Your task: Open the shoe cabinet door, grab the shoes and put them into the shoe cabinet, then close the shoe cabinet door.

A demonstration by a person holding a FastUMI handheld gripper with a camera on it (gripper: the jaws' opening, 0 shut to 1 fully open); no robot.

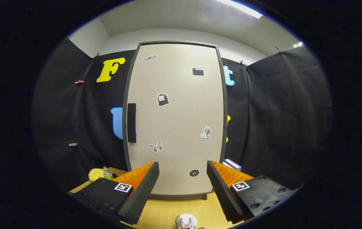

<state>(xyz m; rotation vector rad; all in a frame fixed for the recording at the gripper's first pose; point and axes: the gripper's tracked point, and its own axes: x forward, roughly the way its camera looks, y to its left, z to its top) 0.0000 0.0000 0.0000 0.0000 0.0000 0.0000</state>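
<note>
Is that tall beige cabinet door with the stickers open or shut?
Shut: the tall beige cabinet door sits flush inside its dark frame, its black handle untouched. The gripper hovers in front, jaws open and empty.

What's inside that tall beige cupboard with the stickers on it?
Its inside cannot be seen: the shoe cabinet door is shut, its dark handle untouched. The open gripper hovers before it, holding nothing.
</note>
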